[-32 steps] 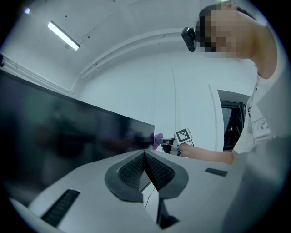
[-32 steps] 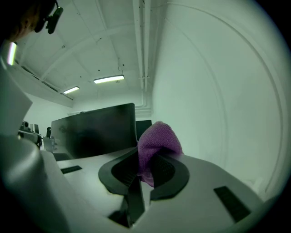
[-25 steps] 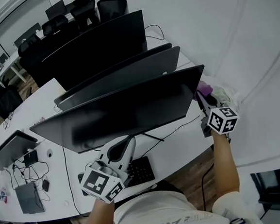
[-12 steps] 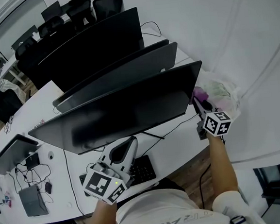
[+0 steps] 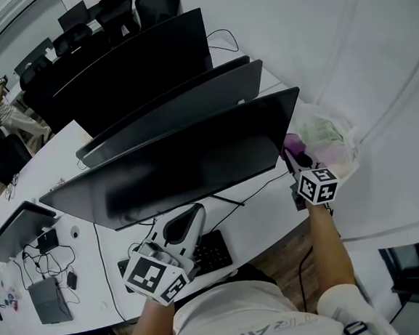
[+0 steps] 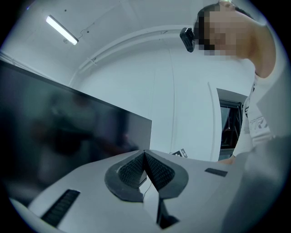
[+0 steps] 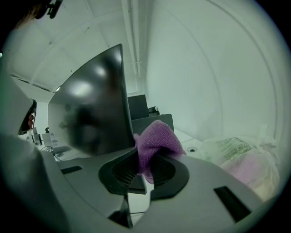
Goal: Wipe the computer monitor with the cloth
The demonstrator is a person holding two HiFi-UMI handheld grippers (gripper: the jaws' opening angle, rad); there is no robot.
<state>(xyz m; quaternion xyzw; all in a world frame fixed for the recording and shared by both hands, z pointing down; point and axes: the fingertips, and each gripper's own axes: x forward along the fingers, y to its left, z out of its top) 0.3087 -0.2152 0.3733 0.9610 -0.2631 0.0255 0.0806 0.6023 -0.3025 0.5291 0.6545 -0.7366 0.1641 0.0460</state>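
Right gripper (image 7: pixel 144 167) pinched on purple cloth (image 7: pixel 157 136), held just beside the right edge of the monitor (image 5: pixel 188 169), left gripper (image 6: pixel 144 169) pressed together, held low before it

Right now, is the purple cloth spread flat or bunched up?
Bunched up: the cloth is a crumpled wad pinched between the right gripper's jaws.

Bright even light, fisheye edges, dark vignette, soft focus

Only partial letters "AININ" read on the person's shirt (image 5: pixel 237 317).
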